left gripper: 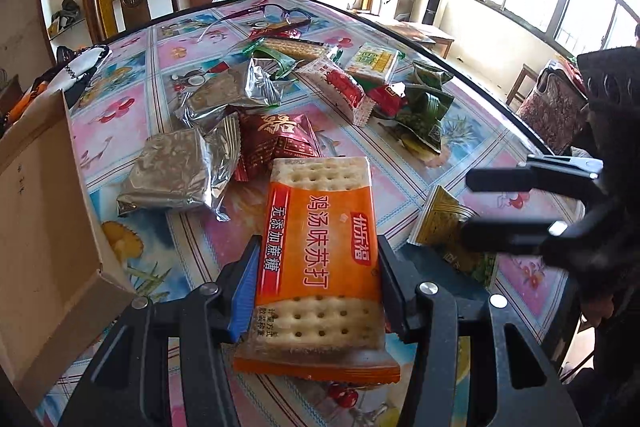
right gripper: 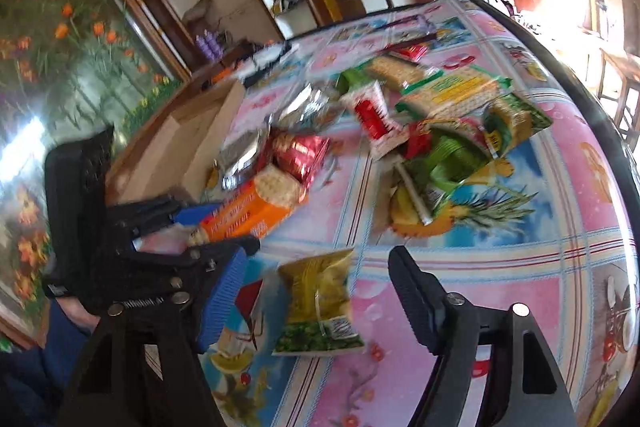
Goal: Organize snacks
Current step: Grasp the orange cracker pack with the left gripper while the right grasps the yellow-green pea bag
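Observation:
An orange soda cracker packet [left gripper: 320, 247] stands between the blue and black fingers of my left gripper [left gripper: 318, 291], which is shut on its sides and holds it off the table. The right wrist view shows the same packet [right gripper: 248, 211] in the left gripper [right gripper: 212, 231], beside the cardboard box. My right gripper [right gripper: 320, 299] is open and straddles a yellow-green snack packet [right gripper: 320, 303] lying flat on the table. Its pads stand apart from the packet. In the left wrist view the right gripper [left gripper: 480, 205] reaches in from the right over that packet [left gripper: 440, 227].
An open cardboard box [left gripper: 40, 207] [right gripper: 172, 151] sits at the table's left. A pile of silver [left gripper: 172, 175], red [left gripper: 276, 143] and green [left gripper: 424, 111] packets covers the middle of the flowered tablecloth [left gripper: 500, 147]. Glasses [left gripper: 272, 13] lie at the far side. Chairs stand around.

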